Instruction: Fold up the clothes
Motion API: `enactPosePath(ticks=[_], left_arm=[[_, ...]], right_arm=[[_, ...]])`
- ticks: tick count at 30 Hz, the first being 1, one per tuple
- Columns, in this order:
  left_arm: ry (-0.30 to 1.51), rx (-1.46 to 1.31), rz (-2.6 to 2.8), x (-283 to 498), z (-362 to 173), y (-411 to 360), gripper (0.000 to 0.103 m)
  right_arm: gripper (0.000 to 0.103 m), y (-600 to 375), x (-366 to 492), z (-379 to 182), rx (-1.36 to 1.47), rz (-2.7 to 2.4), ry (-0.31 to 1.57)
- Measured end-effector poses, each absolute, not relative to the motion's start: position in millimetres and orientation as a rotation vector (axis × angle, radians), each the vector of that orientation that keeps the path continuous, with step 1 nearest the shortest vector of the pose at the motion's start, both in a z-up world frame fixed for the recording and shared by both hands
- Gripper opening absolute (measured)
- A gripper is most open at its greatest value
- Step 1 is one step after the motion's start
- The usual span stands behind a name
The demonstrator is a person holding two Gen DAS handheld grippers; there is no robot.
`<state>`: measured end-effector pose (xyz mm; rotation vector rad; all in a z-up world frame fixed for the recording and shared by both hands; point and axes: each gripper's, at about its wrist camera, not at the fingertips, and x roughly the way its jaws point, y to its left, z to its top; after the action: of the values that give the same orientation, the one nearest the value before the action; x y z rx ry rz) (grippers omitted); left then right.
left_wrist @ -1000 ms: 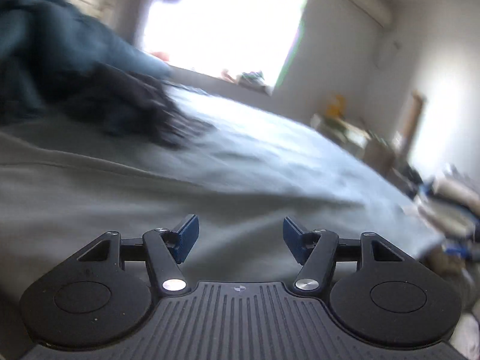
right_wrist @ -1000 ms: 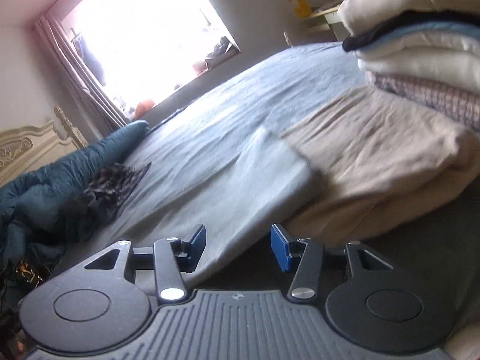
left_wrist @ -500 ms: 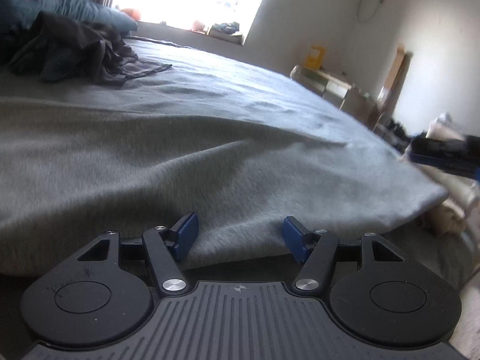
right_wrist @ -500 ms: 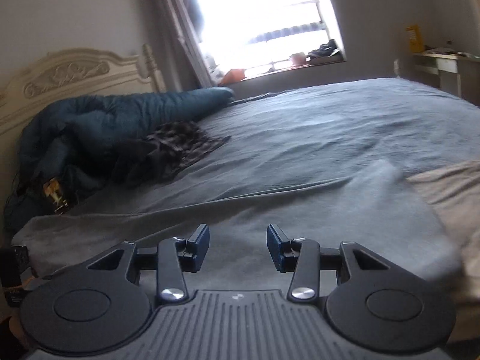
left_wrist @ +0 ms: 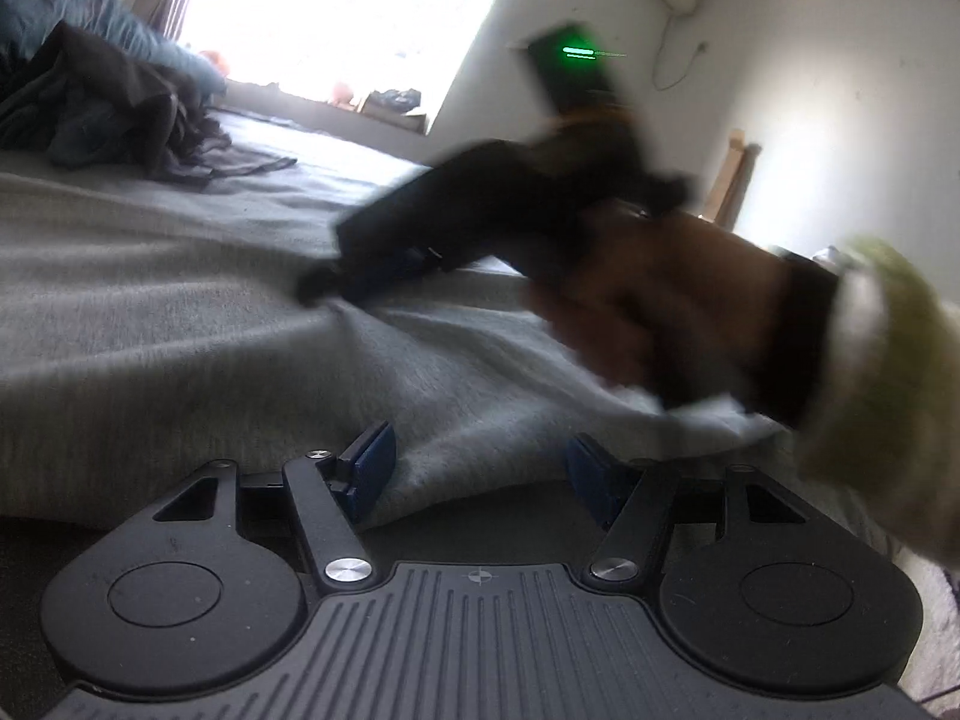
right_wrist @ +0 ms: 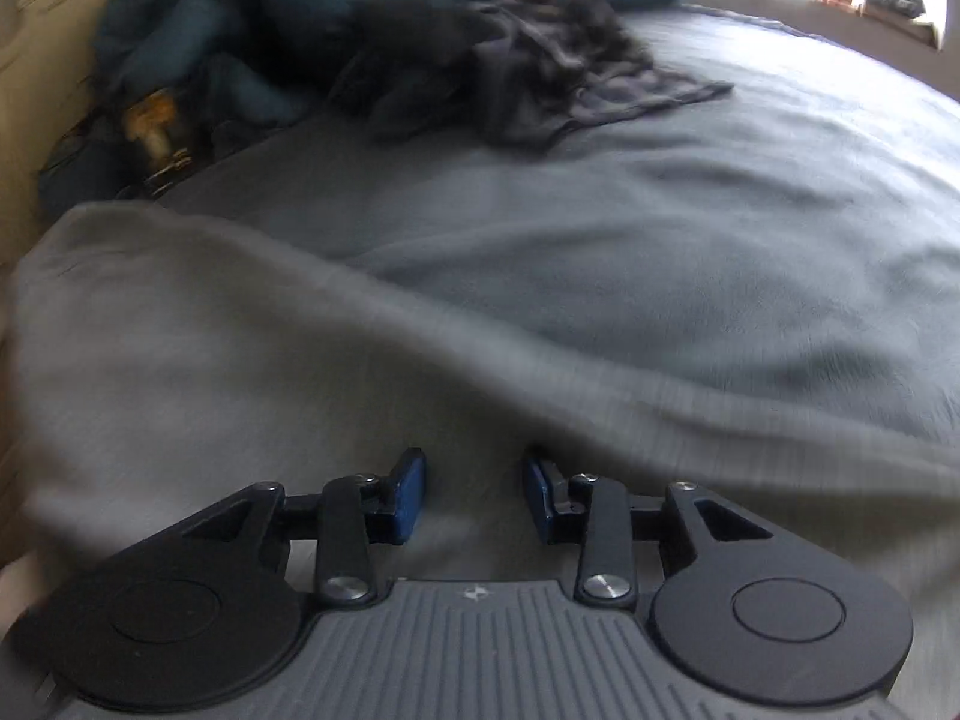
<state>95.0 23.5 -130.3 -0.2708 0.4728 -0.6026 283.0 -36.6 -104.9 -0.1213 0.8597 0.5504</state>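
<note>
**Grey garment: grasp under way for a fold**

The grey garment [right_wrist: 252, 360] lies spread on the bed [right_wrist: 750, 228], nearest the cameras. The right gripper [right_wrist: 474, 495], jaws narrowing, sits over the cloth with fabric between the pads, not yet pinched. The left gripper [left_wrist: 480, 471] stands wide at the near hem, empty. Judged next: both must close on the cloth before lifting.
</note>
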Motion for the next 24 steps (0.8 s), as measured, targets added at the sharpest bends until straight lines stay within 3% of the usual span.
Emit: enactPosePath(ticks=[5, 9, 13, 16, 21, 24], left_arm=[[0.458, -0.313, -0.632, 95.4, -132.0, 28.4, 0.066], [0.450, -0.321, -0.634, 95.7, -133.0, 28.1, 0.067], [0.443, -0.315, -0.636, 95.4, -134.0, 27.1, 0.067], [0.440, -0.325, -0.638, 96.3, -134.9, 28.6, 0.067], [0.434, -0.337, -0.646, 97.3, -135.1, 30.2, 0.067], [0.431, -0.336, -0.647, 98.1, -134.8, 29.3, 0.068]], right_arm=[[0.040, -33.2, 298.0, -84.2, -0.124, 0.435, 0.815], [0.040, -29.8, 259.9, -52.7, -0.098, 0.649, 0.824], [0.039, 27.1, 248.5, -79.3, -0.266, 0.857, 0.980], [0.038, 67.5, 270.2, -107.2, -0.336, 0.806, 0.942], [0.041, 75.6, 295.1, -75.7, -0.173, 0.810, 0.918], [0.041, 75.4, 271.0, -58.9, -0.263, 1.004, 0.977]])
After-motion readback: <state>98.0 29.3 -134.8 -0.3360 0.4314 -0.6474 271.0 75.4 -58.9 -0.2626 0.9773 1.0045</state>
